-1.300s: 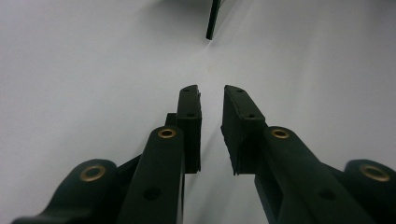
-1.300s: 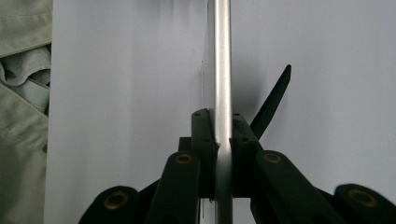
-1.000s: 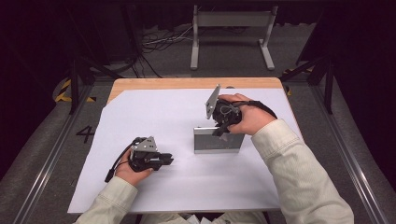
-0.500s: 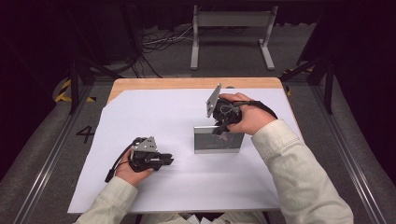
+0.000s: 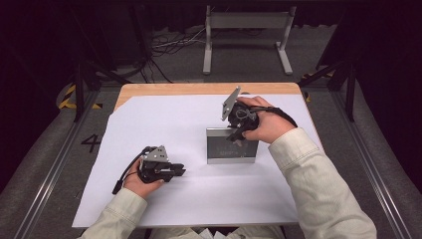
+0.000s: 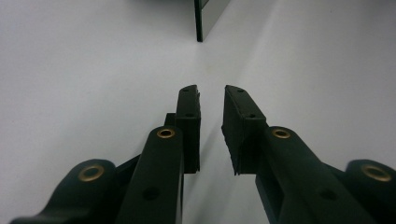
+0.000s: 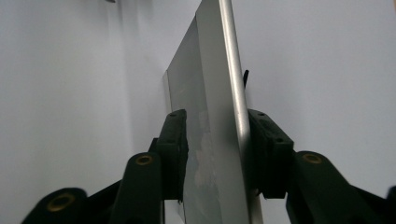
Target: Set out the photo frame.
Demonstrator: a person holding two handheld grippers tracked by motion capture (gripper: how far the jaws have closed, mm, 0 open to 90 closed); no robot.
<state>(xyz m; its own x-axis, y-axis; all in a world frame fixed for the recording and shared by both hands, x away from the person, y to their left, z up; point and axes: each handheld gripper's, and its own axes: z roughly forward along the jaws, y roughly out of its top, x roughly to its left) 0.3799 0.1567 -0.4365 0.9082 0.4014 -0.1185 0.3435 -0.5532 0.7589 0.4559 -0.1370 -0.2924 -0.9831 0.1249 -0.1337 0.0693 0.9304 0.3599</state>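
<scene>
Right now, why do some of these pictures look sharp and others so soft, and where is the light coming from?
High view: the white sheet is brightly lit, the surrounding floor nearly black. Left gripper view: the left gripper casts a soft shadow forward; its near parts are blurred. Right gripper view: the right gripper grips the shiny metal frame, whose face shows hazy reflections and whose edge catches a bright glare line.

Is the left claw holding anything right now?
No, the left claw has a bare gap between its jaws and rests on the white sheet, apart from the metal panel.
</scene>
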